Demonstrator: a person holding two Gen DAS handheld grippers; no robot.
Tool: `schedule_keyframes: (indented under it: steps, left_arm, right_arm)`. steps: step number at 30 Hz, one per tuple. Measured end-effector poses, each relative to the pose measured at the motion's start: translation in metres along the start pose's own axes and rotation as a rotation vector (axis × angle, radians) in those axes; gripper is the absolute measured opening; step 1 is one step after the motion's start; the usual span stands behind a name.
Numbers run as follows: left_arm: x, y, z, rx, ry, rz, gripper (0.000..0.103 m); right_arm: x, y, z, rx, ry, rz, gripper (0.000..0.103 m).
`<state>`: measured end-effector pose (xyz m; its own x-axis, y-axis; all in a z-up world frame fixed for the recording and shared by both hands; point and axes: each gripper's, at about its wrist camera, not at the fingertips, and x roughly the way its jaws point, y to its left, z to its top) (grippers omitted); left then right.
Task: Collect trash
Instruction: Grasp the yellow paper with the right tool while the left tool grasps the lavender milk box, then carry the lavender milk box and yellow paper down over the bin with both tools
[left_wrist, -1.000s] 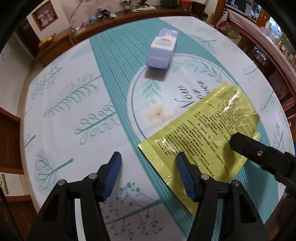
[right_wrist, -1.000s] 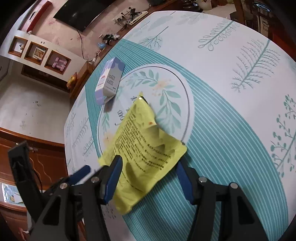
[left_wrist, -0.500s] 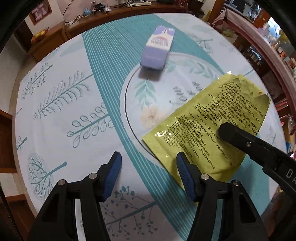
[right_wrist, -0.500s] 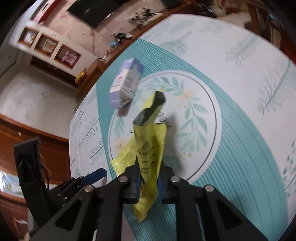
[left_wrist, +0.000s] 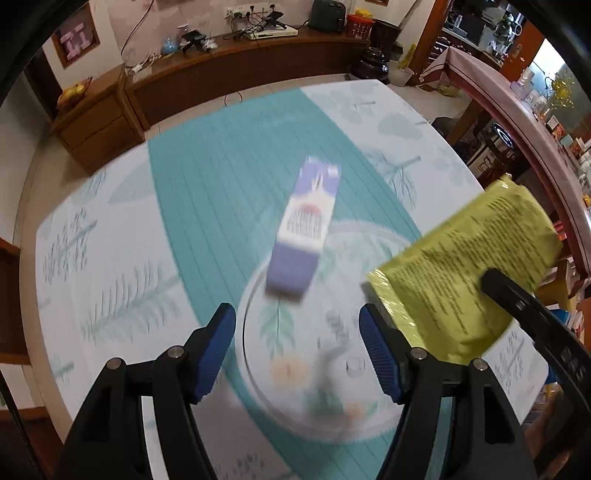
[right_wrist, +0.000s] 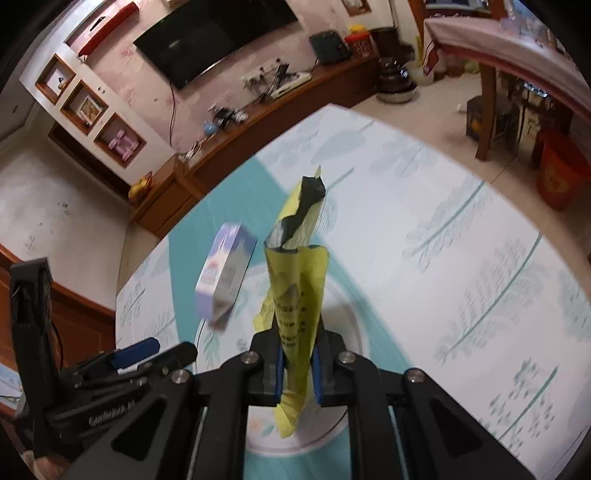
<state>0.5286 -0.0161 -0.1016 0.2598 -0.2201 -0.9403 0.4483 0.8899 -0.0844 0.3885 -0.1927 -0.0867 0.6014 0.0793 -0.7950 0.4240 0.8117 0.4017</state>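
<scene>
table: round, wearing a teal-and-white leaf-print cloth (left_wrist: 110, 229), lying under the fingers | beyond fingertips: long wooden console (left_wrist: 229, 66) standing against a pinkish wall (right_wrist: 258, 48) | TV (right_wrist: 214, 33) hanging above | floor (right_wrist: 436, 107): pale tiles showing

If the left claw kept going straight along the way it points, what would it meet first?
Probably the tablecloth, just short of the purple carton. The left claw has nothing between its opening jaws; the carton lies slightly beyond them, though blur leaves depth uncertain.
</scene>
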Motion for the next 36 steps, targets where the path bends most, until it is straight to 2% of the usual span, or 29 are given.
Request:
schedule_keyframes:
  steps: [7, 14, 16, 17, 19, 27, 32, 36]
  left_arm:
    - [0.044, -0.017, 0.048, 0.032, 0.049, 0.019, 0.068]
    - [0.083, -0.030, 0.064, 0.063, 0.093, 0.040, 0.066]
    - [0.088, -0.029, 0.063, 0.055, 0.101, 0.036, 0.042]
    - [0.085, -0.028, 0.062, 0.057, 0.085, 0.052, 0.036]
    - [0.084, -0.030, 0.058, 0.055, 0.084, 0.036, 0.034]
    - [0.035, -0.044, 0.007, 0.061, 0.050, 0.026, 0.034]
    - [-0.010, -0.064, -0.046, 0.051, 0.032, 0.025, 0.034]
    - [-0.053, -0.087, -0.103, 0.014, 0.001, 0.039, 0.034]
  right_arm:
    - [0.008, -0.001, 0.023, -0.009, -0.043, -0.032, 0.011]
    - [0.013, 0.004, 0.024, -0.041, -0.043, -0.043, 0.011]
    - [0.012, 0.004, 0.022, -0.053, -0.040, -0.043, 0.011]
    - [0.011, 0.005, 0.021, -0.056, -0.039, -0.043, 0.011]
    - [0.008, 0.003, 0.018, -0.059, -0.037, -0.039, 0.011]
    - [-0.021, -0.002, -0.007, -0.080, -0.025, -0.001, 0.011]
    - [-0.058, -0.015, -0.031, -0.088, -0.009, 0.056, 0.011]
    - [-0.105, -0.032, -0.057, -0.146, -0.001, 0.120, 0.011]
